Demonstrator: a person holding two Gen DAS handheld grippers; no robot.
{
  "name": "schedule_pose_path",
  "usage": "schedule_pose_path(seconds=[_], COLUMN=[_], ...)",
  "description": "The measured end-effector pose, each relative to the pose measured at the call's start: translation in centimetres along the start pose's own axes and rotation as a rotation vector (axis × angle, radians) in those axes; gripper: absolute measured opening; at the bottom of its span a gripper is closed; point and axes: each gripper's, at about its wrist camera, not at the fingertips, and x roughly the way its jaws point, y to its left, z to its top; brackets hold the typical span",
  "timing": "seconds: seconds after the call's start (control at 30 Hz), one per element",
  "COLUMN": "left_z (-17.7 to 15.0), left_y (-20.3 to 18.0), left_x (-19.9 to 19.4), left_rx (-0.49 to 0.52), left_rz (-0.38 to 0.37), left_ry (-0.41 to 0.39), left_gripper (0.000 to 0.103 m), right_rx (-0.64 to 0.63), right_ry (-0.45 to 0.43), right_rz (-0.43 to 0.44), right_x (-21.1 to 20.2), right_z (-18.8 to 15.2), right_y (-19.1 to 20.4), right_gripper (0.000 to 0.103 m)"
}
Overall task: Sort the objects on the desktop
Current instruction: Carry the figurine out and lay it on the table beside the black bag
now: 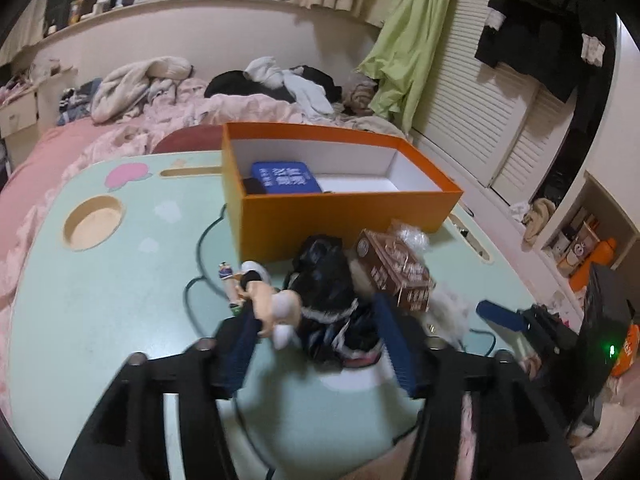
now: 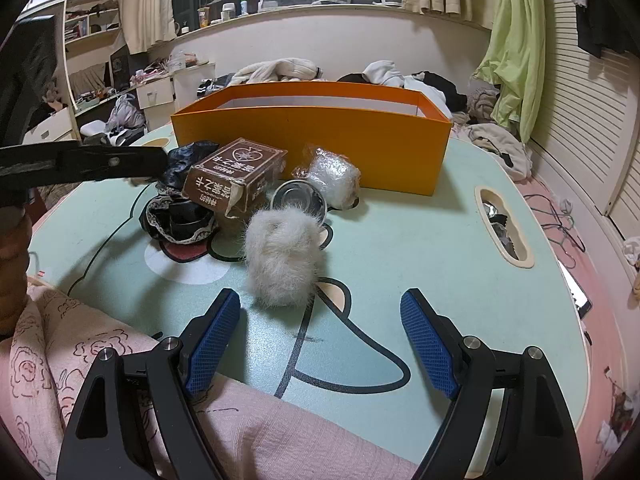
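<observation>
My left gripper (image 1: 316, 320) has its blue pads parted, and nothing is pinched; a small figurine (image 1: 272, 304) and a heap of black lace-trimmed cloth (image 1: 332, 304) sit between the fingers. The figurine lies against the left pad, though I cannot tell whether it truly touches. Just beyond the cloth a brown carton (image 1: 394, 270) lies on its side, with a clear-wrapped bundle (image 1: 412, 236) behind it. Past those stands the orange box (image 1: 340, 208), open on top, holding a blue tin (image 1: 286, 178) in its left end. The box's near wall stands between my pads and its inside.

My right gripper (image 2: 320, 320) is spread wide over the pale green table (image 2: 420, 240), gripping nothing. A fluffy white pompom (image 2: 282, 258) rests just ahead, nearer the left finger. Behind it I see a small glass jar (image 2: 298, 198), the wrapped bundle (image 2: 332, 176), the carton (image 2: 234, 176) and the cloth (image 2: 180, 216). The orange box (image 2: 320, 140) closes the far side.
</observation>
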Motion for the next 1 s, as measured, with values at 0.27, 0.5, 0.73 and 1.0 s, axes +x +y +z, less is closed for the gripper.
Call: schedule_pose_path(seconds=[0.27, 0.5, 0.73, 1.0], left_z=[-5.1, -5.0, -4.0, -5.8], left_y=[1.6, 0.2, 4.3, 4.4], left_x=[-2.1, -1.4, -7.9, -5.3], left_rx=[0.045, 0.130, -0.054, -0.048], left_rz=[0.163, 0.146, -0.088, -0.112], left_ry=[0.008, 0.021, -0.208, -0.025], left_gripper=[0.087, 0.088, 0.088, 0.088], right_rx=[0.055, 0.172, 0.324, 0.525], right_ry=[-0.034, -0.157, -0.109, 0.067], right_rz=[0.008, 0.001, -0.029, 0.131], right_x=[-1.6, -4.8, -2.2, 2.6], right_z=[0.0, 4.7, 10.8, 11.1], right_y=[-2.5, -5.0, -11.2, -16.4], right_gripper=[0.082, 0.082, 0.082, 0.082])
